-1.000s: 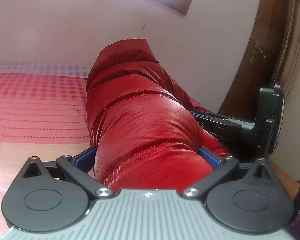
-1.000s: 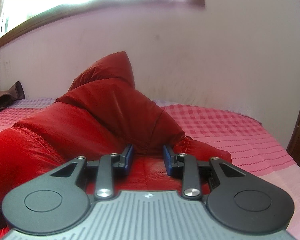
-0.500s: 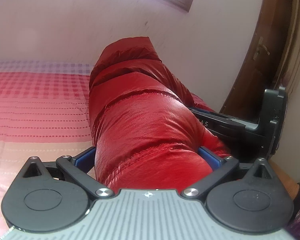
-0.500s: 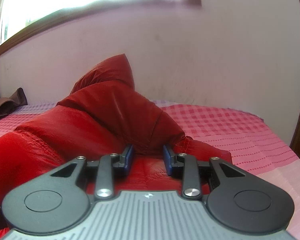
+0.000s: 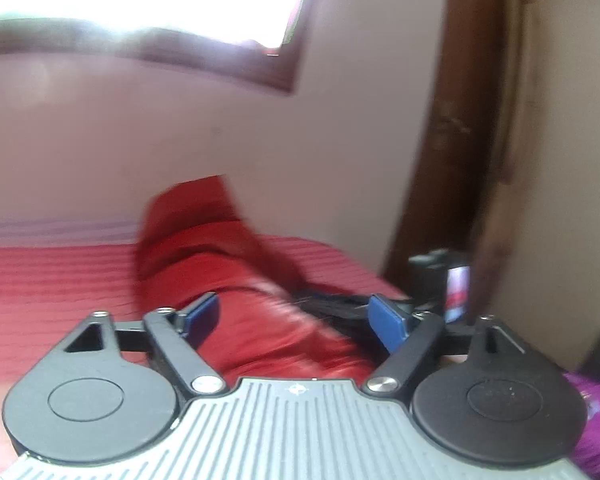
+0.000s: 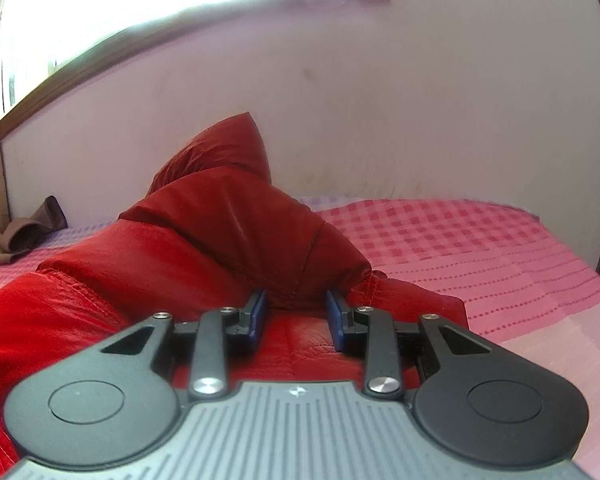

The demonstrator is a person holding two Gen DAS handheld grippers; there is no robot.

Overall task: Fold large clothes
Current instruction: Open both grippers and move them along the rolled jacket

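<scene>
Leftward, left gripper [image 5: 296, 318] spread wide, blue pads clear of the puffy red quilted jacket [image 5: 236, 280] heaped on the pink checked bedspread [image 6: 480, 248]. Rightward, right gripper [image 6: 296, 316] parted narrowly astride a jacket fold, pads seemingly not pinching it.

The jacket [image 6: 204, 248] lies on the bed [image 6: 480, 248]; a small cloth [image 6: 24, 236] sits at the bed's far left corner.
</scene>
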